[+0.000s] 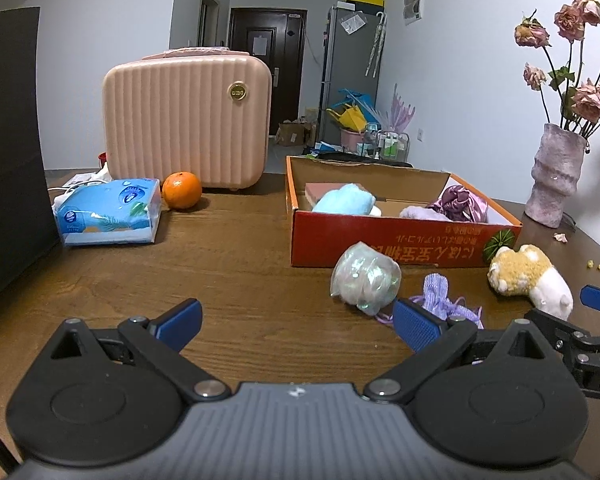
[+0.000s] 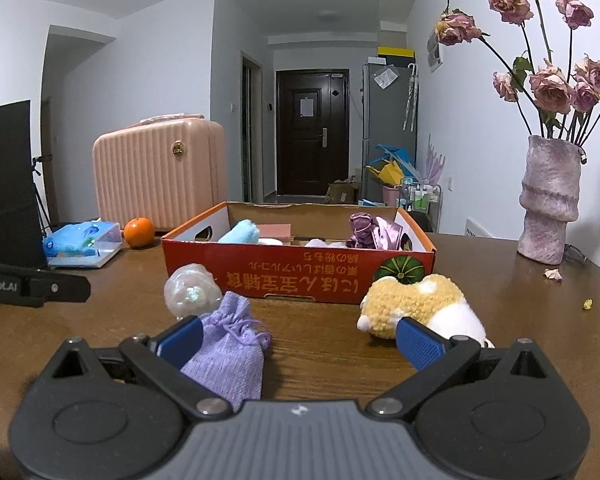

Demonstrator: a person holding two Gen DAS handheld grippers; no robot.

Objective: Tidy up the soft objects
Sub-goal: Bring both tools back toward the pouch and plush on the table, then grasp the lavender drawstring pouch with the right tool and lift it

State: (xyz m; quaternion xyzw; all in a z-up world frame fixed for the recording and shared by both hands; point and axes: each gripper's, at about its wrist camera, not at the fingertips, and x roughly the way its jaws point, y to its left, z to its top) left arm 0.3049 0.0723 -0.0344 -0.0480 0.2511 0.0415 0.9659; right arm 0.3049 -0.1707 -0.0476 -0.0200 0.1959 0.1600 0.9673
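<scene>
An open orange cardboard box [image 1: 384,240] [image 2: 296,268] stands on the wooden table and holds a light blue plush [image 1: 344,199] [image 2: 240,232], a purple satin item [image 1: 460,202] [image 2: 374,232] and a pink block. In front of it lie an iridescent pouch [image 1: 365,278] [image 2: 192,290], a lilac drawstring bag [image 1: 440,296] [image 2: 228,354] and a yellow-white plush [image 1: 530,278] [image 2: 420,308]. My left gripper [image 1: 296,326] is open and empty over bare table. My right gripper [image 2: 298,340] is open, the lilac bag lying between its fingers by the left finger.
A pink suitcase [image 1: 186,120] [image 2: 156,172], an orange [image 1: 181,190] [image 2: 139,232] and a blue tissue pack [image 1: 108,210] [image 2: 84,244] sit at the back left. A vase of dried roses [image 1: 556,172] [image 2: 548,204] stands at the right. A black panel [image 1: 8,152] stands on the left.
</scene>
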